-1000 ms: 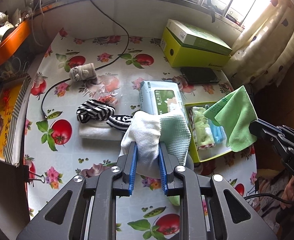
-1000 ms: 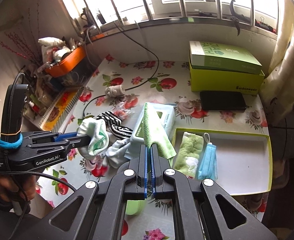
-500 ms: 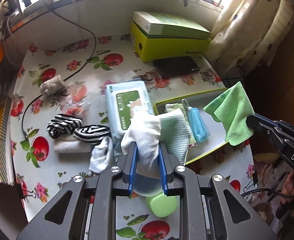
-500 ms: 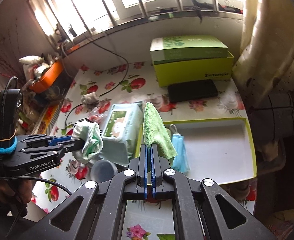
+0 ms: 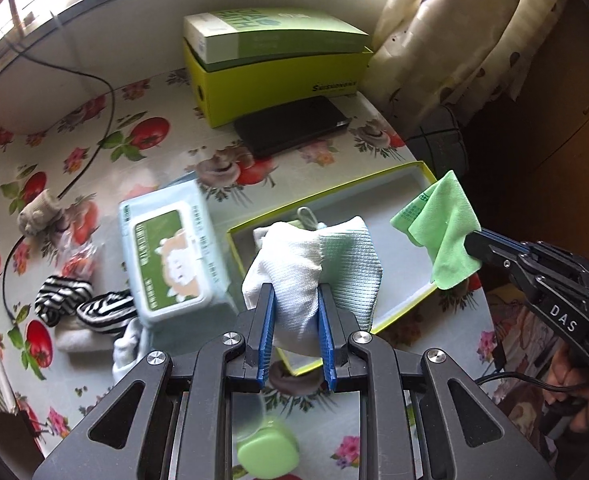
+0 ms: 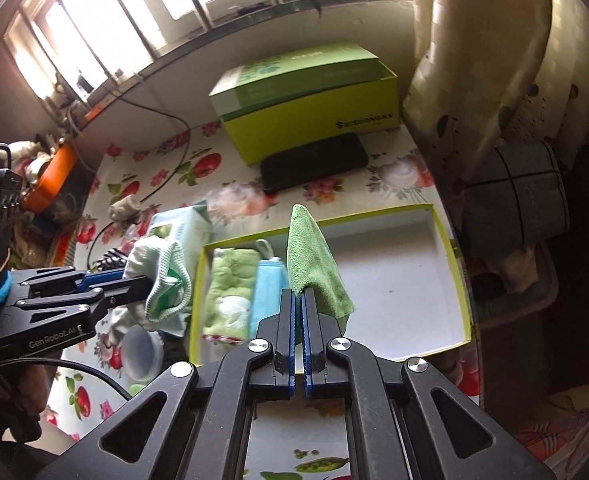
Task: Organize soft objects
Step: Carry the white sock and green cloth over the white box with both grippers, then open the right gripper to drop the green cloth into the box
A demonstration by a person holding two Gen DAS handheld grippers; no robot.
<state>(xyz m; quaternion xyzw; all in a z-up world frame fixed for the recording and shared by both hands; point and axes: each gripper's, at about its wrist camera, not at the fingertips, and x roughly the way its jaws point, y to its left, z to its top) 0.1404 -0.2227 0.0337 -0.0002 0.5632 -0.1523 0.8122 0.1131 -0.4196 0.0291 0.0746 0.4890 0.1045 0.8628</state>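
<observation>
My left gripper is shut on a white and pale green sock, held above the left end of the yellow-rimmed tray. The sock also shows in the right wrist view. My right gripper is shut on a green cloth, held above the tray; the cloth also shows in the left wrist view. In the tray lie a green plush cloth and a blue face mask. Striped socks and a grey sock lie on the table.
A wet wipes pack lies left of the tray. A yellow-green box and a black phone sit at the back. A green-lidded container stands below my left gripper. A cable crosses the table.
Both grippers have moved right and closer over the tray, each still holding its cloth. The tray now fills more of both views.
</observation>
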